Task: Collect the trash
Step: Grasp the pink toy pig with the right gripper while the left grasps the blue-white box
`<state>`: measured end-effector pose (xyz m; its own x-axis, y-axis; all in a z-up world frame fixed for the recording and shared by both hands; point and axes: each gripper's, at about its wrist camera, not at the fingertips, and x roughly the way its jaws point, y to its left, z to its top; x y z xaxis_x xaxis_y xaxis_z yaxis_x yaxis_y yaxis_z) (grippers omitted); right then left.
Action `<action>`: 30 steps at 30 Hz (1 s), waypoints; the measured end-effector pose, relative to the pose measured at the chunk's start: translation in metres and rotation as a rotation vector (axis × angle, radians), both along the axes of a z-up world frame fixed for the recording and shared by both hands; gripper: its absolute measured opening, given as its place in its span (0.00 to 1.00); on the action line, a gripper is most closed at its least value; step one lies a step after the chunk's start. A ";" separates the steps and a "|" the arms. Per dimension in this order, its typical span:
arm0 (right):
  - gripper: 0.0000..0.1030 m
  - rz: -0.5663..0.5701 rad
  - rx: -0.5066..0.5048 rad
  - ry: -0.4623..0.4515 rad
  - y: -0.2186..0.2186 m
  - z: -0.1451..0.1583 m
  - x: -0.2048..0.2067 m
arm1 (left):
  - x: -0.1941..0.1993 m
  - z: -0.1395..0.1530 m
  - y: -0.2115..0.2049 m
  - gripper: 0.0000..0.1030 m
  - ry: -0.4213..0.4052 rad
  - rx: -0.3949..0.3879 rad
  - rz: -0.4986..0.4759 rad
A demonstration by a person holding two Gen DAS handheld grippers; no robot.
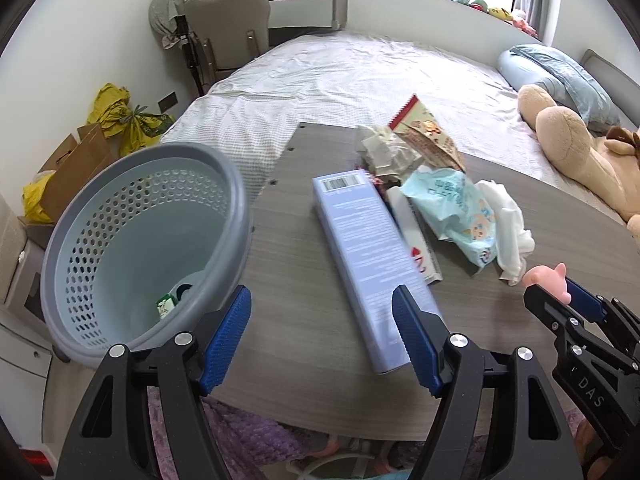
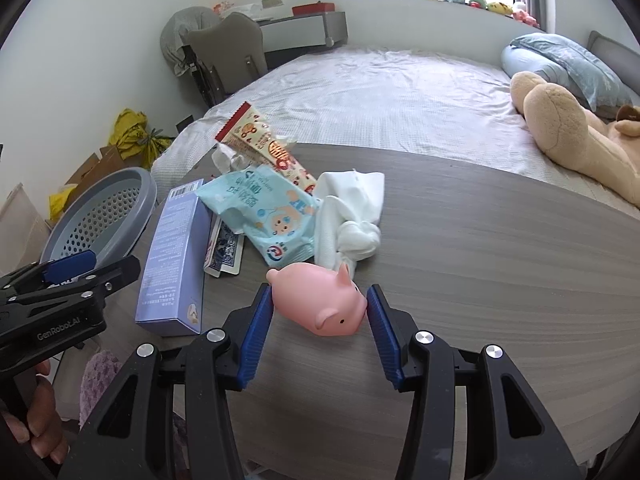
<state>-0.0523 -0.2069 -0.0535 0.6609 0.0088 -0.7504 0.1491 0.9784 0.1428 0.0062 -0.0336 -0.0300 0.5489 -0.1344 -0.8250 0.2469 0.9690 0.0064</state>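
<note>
A: How do the jaws stand?

B: The right gripper (image 2: 320,312) has its blue pads on either side of the pink pig toy (image 2: 320,300), touching or nearly so; whether it truly grips is unclear. The left gripper (image 1: 322,336) gapes wide, empty, over the near end of the lilac box (image 1: 368,264).

A: Why there?

B: Likely lining up to lift the box toward the basket (image 1: 144,240) just left of it.

A: And the rest?

B: Wrappers (image 1: 452,208) and a white cloth (image 1: 508,224) are heaped just right of the box. The basket holds a little trash (image 1: 172,300) at its bottom.
</note>
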 end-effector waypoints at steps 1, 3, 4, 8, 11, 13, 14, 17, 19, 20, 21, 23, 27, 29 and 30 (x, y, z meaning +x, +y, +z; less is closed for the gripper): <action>0.46 -0.007 0.006 -0.001 -0.003 0.000 -0.001 | 0.001 0.000 -0.004 0.68 0.003 -0.001 -0.009; 0.46 -0.015 0.012 -0.002 -0.007 0.000 -0.004 | 0.003 -0.002 -0.012 0.70 0.011 0.000 -0.024; 0.46 -0.019 0.014 -0.003 -0.009 0.000 -0.004 | 0.004 -0.003 -0.015 0.70 0.013 0.000 -0.028; 0.46 -0.030 0.023 -0.008 -0.016 0.001 -0.007 | 0.008 -0.012 -0.026 0.70 0.047 0.000 -0.042; 0.46 -0.035 0.028 -0.010 -0.019 0.001 -0.008 | 0.010 -0.016 -0.030 0.72 0.059 0.001 -0.044; 0.46 -0.036 0.036 -0.009 -0.020 0.000 -0.008 | 0.010 -0.019 -0.031 0.72 0.066 0.010 -0.046; 0.46 -0.036 0.039 -0.009 -0.020 0.000 -0.008 | 0.010 -0.020 -0.031 0.72 0.068 0.012 -0.044; 0.46 -0.034 0.041 -0.009 -0.018 -0.001 -0.007 | 0.012 -0.021 -0.026 0.72 0.069 0.017 -0.033; 0.46 -0.032 0.043 -0.010 -0.018 -0.001 -0.007 | 0.012 -0.022 -0.021 0.72 0.072 0.020 -0.024; 0.46 -0.032 0.043 -0.010 -0.018 -0.001 -0.007 | 0.013 -0.022 -0.018 0.72 0.074 0.019 -0.017; 0.46 -0.032 0.043 -0.010 -0.018 -0.001 -0.007 | 0.014 -0.023 -0.016 0.72 0.074 0.017 -0.012; 0.46 -0.030 0.045 -0.009 -0.017 -0.001 -0.007 | 0.017 -0.024 -0.013 0.72 0.076 0.016 -0.002; 0.46 -0.027 0.047 -0.005 -0.015 -0.003 -0.006 | 0.026 -0.027 -0.012 0.72 0.075 0.011 0.014; 0.46 -0.028 0.047 -0.004 -0.015 -0.003 -0.005 | 0.032 -0.029 -0.012 0.72 0.066 0.014 0.021; 0.46 -0.029 0.048 -0.003 -0.016 -0.003 -0.005 | 0.034 -0.030 -0.012 0.72 0.064 0.016 0.022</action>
